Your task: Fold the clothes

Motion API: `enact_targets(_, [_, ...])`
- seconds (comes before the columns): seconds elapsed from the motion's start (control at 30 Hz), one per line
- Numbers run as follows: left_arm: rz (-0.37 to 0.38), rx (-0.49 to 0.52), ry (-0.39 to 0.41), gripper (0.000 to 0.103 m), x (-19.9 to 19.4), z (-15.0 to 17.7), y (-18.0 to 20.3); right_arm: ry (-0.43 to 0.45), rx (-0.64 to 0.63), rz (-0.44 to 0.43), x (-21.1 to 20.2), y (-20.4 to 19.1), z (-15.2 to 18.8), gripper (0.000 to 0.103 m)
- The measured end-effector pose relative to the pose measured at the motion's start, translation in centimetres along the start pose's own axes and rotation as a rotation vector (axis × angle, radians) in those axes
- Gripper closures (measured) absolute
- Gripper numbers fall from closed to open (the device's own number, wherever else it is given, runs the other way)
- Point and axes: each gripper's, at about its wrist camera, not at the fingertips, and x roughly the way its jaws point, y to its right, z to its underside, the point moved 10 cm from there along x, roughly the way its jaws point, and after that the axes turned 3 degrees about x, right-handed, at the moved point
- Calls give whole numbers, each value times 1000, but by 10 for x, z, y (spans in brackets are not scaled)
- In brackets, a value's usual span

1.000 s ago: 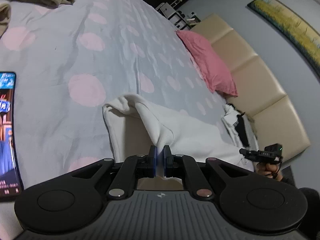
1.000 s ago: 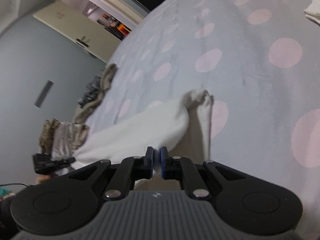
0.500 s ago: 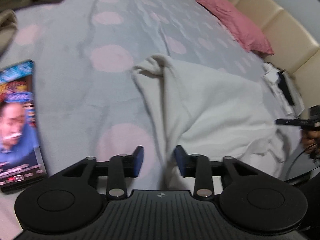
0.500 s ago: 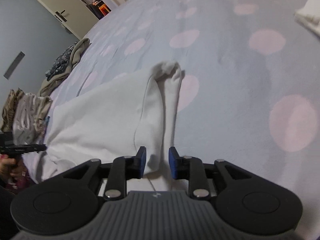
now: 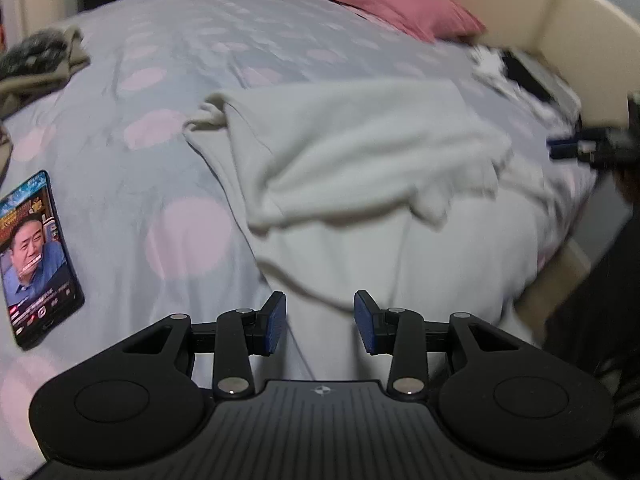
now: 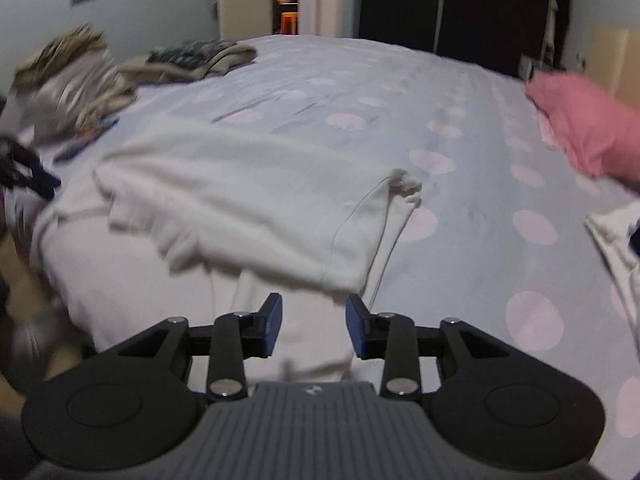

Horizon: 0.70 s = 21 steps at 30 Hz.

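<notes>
Both grippers stand part open above a white garment on the bed, holding nothing.

The left gripper [image 5: 320,322] has just been opening; its blue pads stand moderately apart with only air between them, and the white garment [image 5: 360,152] lies below and beyond, untouched by the pads. The right gripper [image 6: 314,326] has likewise just been opening, its jaws at a similar middling width and empty, hovering over the near edge of the same garment [image 6: 248,200]. The garment lies on the grey bedspread with pink dots [image 5: 160,72], its upper layer folded across the lower and one bunched corner pointing toward the middle of the bed. A phone [image 5: 36,256] with a lit screen lies on the bedspread, apart from the garment. A pink pillow [image 5: 396,4] rests by the headboard, and a pile of other clothes [image 6: 72,80] sits at the far edge.
</notes>
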Motion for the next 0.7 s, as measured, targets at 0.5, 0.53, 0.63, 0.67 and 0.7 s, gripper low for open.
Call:
enact_targets(0.5, [121,121,-103,68,-15,42,26,-46,-35,7,-26,-18,53,49])
enact_targets(0.53, [129,106,-115,68,-15,42,24,-55,1,-18,-25,-19,55,49])
enact_targets(0.63, [183,45,-179,68,-10,44,21,-112,81,-65,-17,-18,59,49])
enact_targets(0.67, [200,27,-196,68,-9,44,21,-133,107,-78,-14,-18,61,49])
enact_targets(0.7, [211,14,-205,68,-8,44,21,-146,122,-65,-13,-15,62,49])
